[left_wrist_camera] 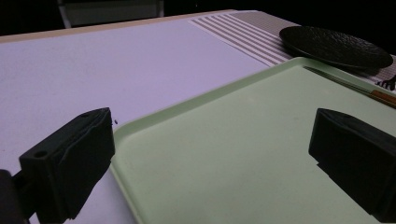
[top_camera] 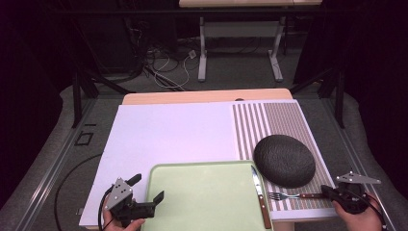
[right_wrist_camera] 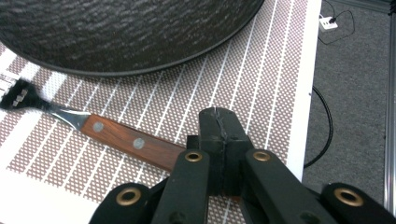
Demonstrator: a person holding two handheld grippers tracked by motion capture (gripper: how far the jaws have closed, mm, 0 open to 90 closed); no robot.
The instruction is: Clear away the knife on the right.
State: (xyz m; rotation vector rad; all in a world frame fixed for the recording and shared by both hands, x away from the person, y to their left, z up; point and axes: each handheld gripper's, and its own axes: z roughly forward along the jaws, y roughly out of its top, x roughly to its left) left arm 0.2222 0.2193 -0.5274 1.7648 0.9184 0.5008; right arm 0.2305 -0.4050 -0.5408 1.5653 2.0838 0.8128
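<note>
One fork [top_camera: 288,196] lies on the striped placemat [top_camera: 284,120] at the near right of the tabletop [top_camera: 207,96], its tines pointing left and its wooden handle running right into your right tool [top_camera: 331,191]. In the right gripper view the fork [right_wrist_camera: 126,139] has two rivets in that handle, and the handle's end passes under your right tool [right_wrist_camera: 219,122], whose jaws are pressed together around it, so you have the fork clamped by the tip of its handle while it rests on the mat. Just beyond the fork sits one dark, rough-textured plate [top_camera: 285,160], on the same placemat and close to the tines without touching them. Left of the fork there is one knife [top_camera: 260,196] with a wooden handle, lying along the right edge of the single pale green tray [top_camera: 202,197] at the near middle. Under the tray spreads one white sheet [top_camera: 163,130], covering the left of the tabletop. Your left tool [top_camera: 146,190] hovers at the tray's near left corner with its jaws wide apart, one over the white sheet and one over the tray [left_wrist_camera: 243,154], gripping nothing.
</note>
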